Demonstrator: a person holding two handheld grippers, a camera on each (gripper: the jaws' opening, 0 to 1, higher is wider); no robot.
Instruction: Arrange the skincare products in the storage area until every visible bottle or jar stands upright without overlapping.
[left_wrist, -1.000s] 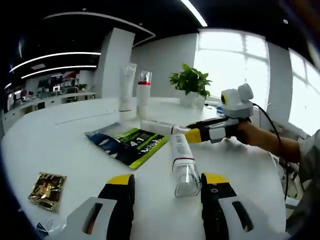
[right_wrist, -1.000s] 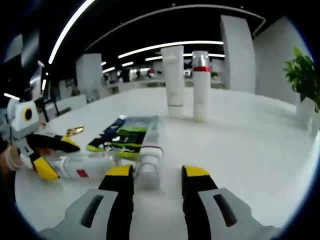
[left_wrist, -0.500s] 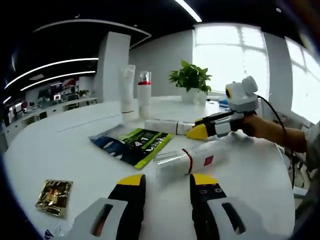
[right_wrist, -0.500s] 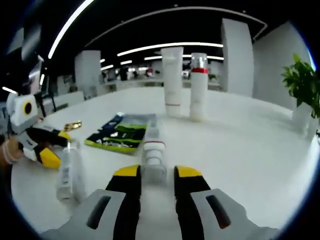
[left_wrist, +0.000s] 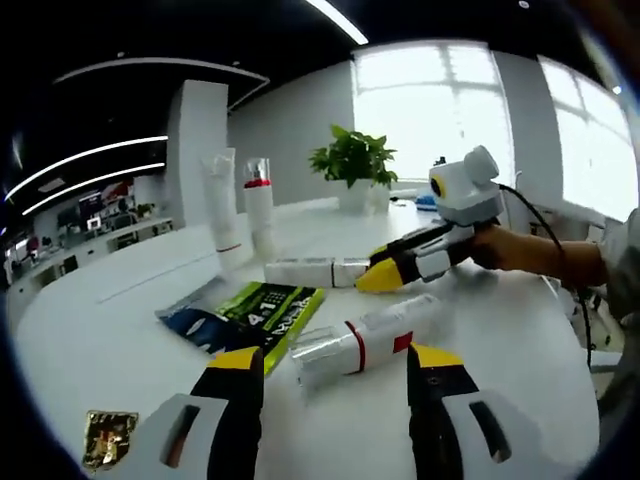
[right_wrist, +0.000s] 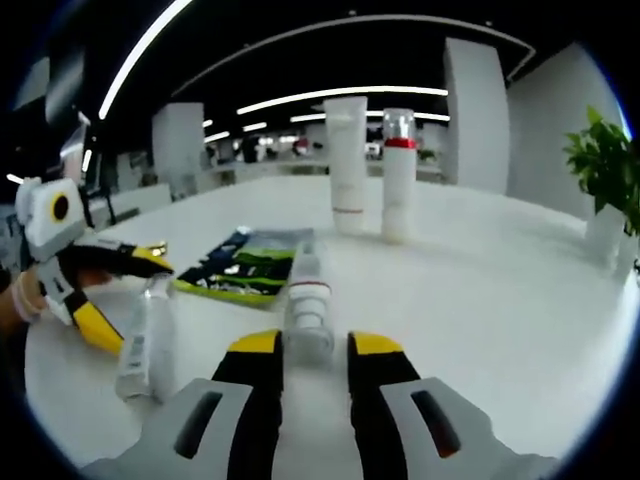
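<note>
two tubes (right_wrist: 365, 165) upright behind pouch (right_wrist: 245, 268) — table (right_wrist: 500, 300)

The gold sachet (left_wrist: 108, 438) near the tabletop's edge is partly cut off by the left gripper view's rim. Print on the green packet (left_wrist: 262, 312) is too blurred to read. The lying bottle's (right_wrist: 306, 300) near end is hidden between the right gripper's (right_wrist: 313, 352) jaws.

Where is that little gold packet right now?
In the left gripper view the gold packet lies flat on the white table, low at the left beside the left gripper.
</note>
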